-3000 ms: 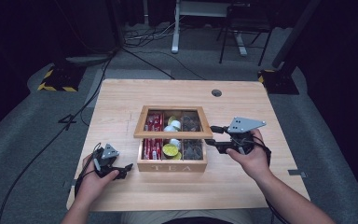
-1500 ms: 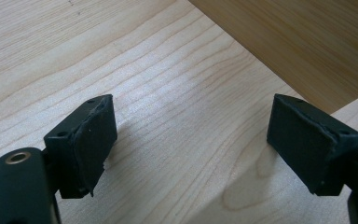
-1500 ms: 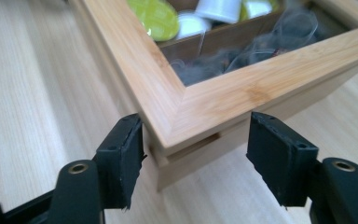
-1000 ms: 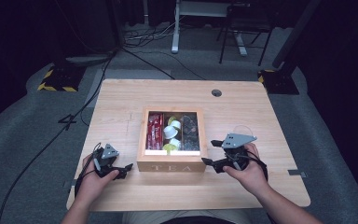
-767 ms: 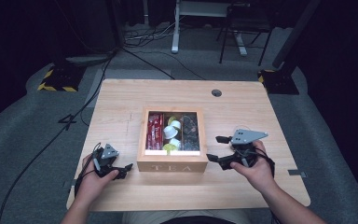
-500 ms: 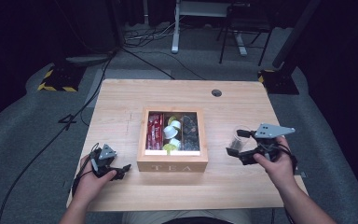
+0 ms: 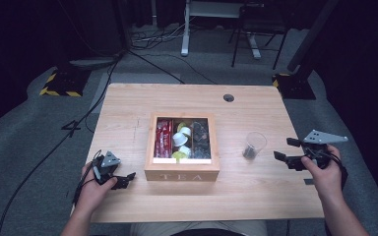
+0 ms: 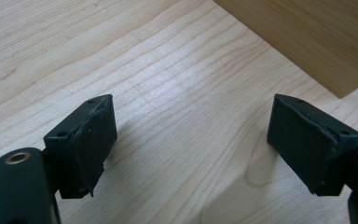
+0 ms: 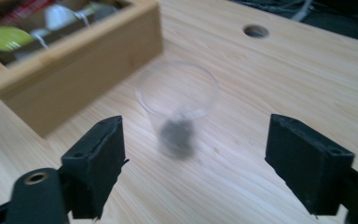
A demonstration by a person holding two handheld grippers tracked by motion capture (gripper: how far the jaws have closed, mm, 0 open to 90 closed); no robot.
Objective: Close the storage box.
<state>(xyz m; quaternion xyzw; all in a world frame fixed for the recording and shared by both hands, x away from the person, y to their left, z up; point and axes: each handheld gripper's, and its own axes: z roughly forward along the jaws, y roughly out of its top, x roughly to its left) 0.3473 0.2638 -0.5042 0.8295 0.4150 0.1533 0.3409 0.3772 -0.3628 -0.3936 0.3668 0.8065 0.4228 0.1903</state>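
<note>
Right, the clear plastic cup (image 7: 254, 145) stood upright on the worktop (image 7: 128, 113), to the right of the wooden tea box (image 7: 182, 169) and apart from it, with something small and dark lying in its bottom. The right claw (image 7: 285, 150) sat well off to the cup's right, near the worktop's right edge, held in the person's right hand (image 7: 325, 174); its jaws were spread and had just been closing a little, with nothing between them. In the right gripper view the cup (image 9: 177, 100) showed blurred ahead of those jaws, standing beyond them and clear of both pads, the box's corner (image 9: 74, 70) up at the left. The box lay open, red packets (image 7: 163, 138) down its left side and pale and yellow-green capsules in the middle. Over at the near left corner, the left claw (image 7: 125, 178) rested low by the box's front, jaws spread wide over bare wood, gripping nothing.
</note>
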